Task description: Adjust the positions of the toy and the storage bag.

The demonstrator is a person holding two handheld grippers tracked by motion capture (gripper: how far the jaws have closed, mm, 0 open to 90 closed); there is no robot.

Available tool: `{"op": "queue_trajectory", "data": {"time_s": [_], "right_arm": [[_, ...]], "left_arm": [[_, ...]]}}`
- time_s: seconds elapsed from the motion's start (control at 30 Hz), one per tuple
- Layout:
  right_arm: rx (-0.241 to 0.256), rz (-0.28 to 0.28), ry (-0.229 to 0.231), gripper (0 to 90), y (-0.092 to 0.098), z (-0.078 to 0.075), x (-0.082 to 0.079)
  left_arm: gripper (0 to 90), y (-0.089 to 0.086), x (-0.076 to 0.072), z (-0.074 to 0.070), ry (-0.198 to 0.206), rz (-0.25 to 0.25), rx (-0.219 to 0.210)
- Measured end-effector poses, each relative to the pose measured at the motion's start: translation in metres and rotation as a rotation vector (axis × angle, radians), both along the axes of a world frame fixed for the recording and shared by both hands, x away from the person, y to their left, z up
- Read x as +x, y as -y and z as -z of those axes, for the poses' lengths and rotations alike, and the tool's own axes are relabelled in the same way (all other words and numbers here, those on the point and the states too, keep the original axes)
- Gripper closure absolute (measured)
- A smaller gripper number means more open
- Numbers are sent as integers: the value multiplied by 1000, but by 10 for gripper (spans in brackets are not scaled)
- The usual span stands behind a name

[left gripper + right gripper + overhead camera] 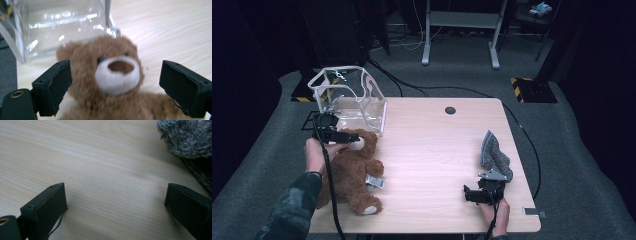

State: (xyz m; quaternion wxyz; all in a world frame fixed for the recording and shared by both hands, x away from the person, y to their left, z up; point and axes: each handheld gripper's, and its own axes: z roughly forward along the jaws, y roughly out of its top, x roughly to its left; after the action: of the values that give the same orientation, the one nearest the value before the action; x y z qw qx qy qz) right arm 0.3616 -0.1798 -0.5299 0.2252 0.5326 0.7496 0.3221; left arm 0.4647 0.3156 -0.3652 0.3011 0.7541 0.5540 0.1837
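Observation:
A brown teddy bear point(354, 172) lies on its back at the left of the wooden table point(437, 145), head toward a clear plastic bag point(349, 97). My left gripper point(352, 136) hovers at the bear's head. In the left gripper view it point(115, 85) is open, with a black jaw on each side of the bear's face point(117, 72) and the bag point(62, 25) behind. A grey fuzzy cloth item point(493, 152) lies at the right. My right gripper point(469, 194) sits just in front of it, open point(116, 207) over bare wood, with the grey item point(187, 137) at the upper right.
The bear carries a white tag point(375, 182) by its leg. A round cable hole point(450, 110) sits near the table's far edge, and a small clip point(534, 212) at the front right corner. Cables run over the grey carpet behind, near a desk frame point(460, 30).

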Motion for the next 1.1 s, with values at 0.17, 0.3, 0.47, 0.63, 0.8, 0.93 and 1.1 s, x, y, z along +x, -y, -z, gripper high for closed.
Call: {"op": "queue_trajectory", "data": {"time_s": [0.17,0.3,0.47,0.63,0.8,0.93,1.1], "right_arm": [[0,-3,1,31,0,0,0],[-1,-3,2,31,0,0,0],[0,-4,1,31,0,0,0],[1,-4,1,31,0,0,0],[1,-5,1,31,0,0,0],[-1,-10,2,26,0,0,1],[-1,-10,2,25,0,0,1]], "left_arm": [[59,12,20,-12,16,-8,21],[42,16,33,-17,26,-17,8],[112,23,48,-19,45,-29,-2],[161,30,62,-17,60,-46,-6],[241,35,75,-12,91,-63,2],[281,38,86,-12,108,-109,28],[353,40,90,-11,139,-129,56]]}}
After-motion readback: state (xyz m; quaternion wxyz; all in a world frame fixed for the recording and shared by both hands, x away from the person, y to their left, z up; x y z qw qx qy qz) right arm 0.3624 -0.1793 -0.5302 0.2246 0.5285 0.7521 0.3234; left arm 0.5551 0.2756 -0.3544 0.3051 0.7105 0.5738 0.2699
